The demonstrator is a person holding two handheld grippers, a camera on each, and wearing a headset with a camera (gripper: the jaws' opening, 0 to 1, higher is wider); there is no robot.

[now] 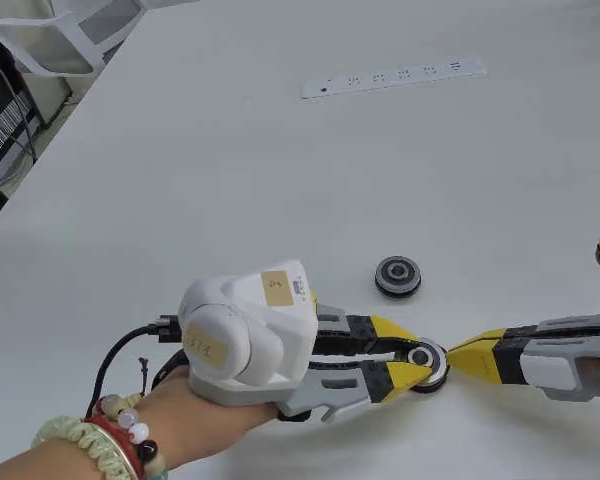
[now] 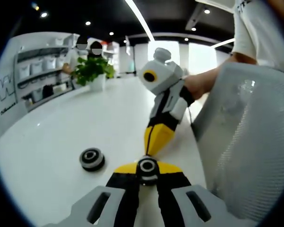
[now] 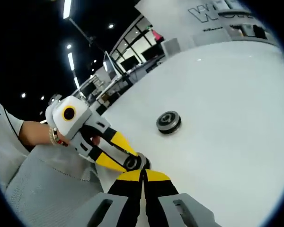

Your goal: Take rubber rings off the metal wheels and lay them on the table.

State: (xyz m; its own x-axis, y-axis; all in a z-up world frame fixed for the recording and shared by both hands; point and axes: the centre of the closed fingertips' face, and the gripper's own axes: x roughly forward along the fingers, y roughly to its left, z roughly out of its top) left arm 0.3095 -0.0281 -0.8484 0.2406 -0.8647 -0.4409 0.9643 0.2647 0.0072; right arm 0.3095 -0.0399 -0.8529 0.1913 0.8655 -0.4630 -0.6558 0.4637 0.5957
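L claw (image 1: 418,357) clamps wheel (image 1: 425,356); R claw (image 1: 456,359) closed, tip touching it; 2nd wheel (image 1: 397,275) nearby on table (image 1: 260,160).

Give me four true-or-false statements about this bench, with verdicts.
1. The left gripper clamps the held wheel between its jaws. True.
2. Two wheels lie loose on the table. False: just one free wheel lies there, apart from the grippers.
3. The right gripper has its jaws spread wide. False: they are closed, with the tip at the held wheel.
4. A power strip lies at the table's far side. True.
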